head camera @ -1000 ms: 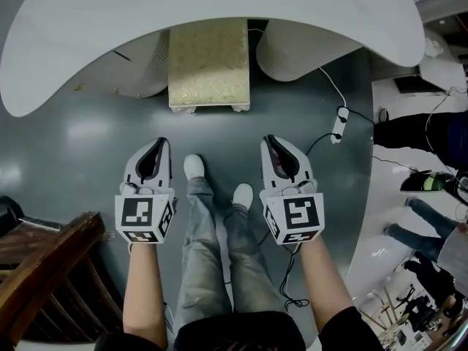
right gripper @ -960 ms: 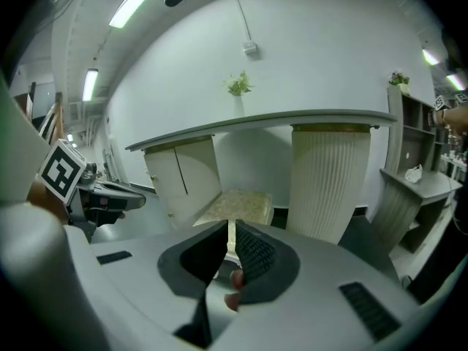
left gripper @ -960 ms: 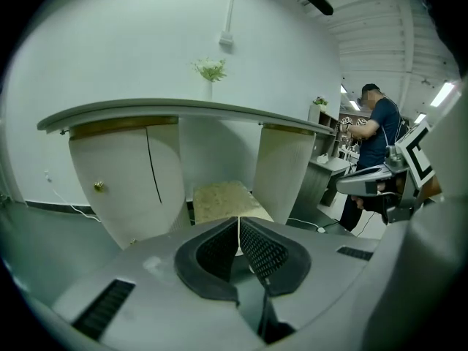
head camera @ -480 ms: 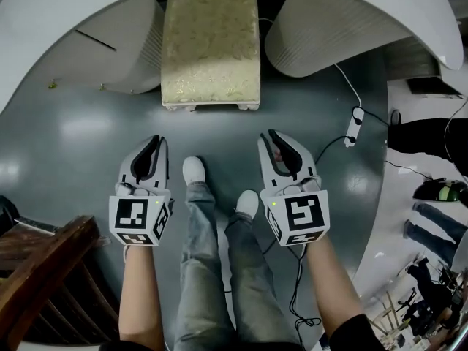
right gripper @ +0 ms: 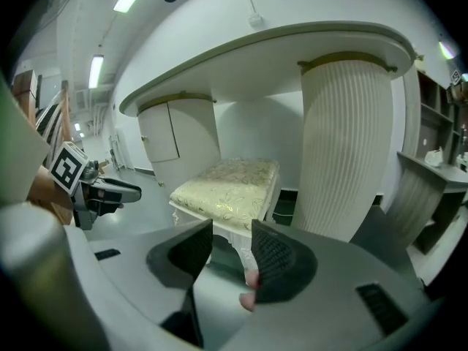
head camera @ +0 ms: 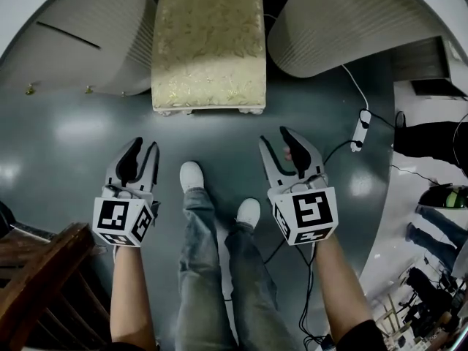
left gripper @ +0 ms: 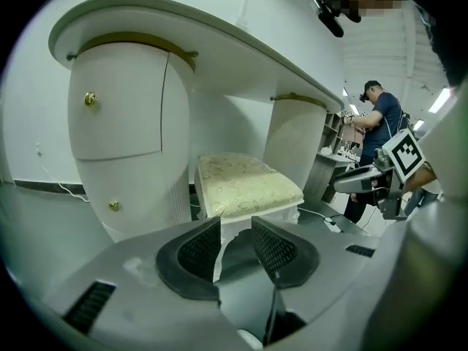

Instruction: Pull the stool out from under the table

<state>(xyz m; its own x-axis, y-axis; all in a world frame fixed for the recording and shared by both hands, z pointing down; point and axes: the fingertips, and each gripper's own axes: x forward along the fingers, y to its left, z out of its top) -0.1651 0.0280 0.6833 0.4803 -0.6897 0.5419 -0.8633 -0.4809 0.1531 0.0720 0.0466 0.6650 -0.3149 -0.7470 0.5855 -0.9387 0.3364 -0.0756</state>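
Stool (head camera: 208, 46) ahead, left claw (head camera: 144, 146) and right claw (head camera: 276, 139) opening (empty)

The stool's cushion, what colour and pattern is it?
The stool has a pale cream-gold cushion with a shiny leafy floral pattern, on a white frame. It shows best in the head view.

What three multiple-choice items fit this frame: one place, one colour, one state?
1. Where is the stool?
A. between the table's two pedestals
B. on the table top
C. behind the person

2. What colour is its cushion?
A. red
B. black
C. pale gold

3. Which gripper touches the stool?
A. left only
B. neither
C. both

Key:
1 A, it sits in the gap between the white pedestals.
2 C, the patterned top is pale gold.
3 B, the left gripper and right gripper hang over the floor short of it, fingers opening with nothing between them.
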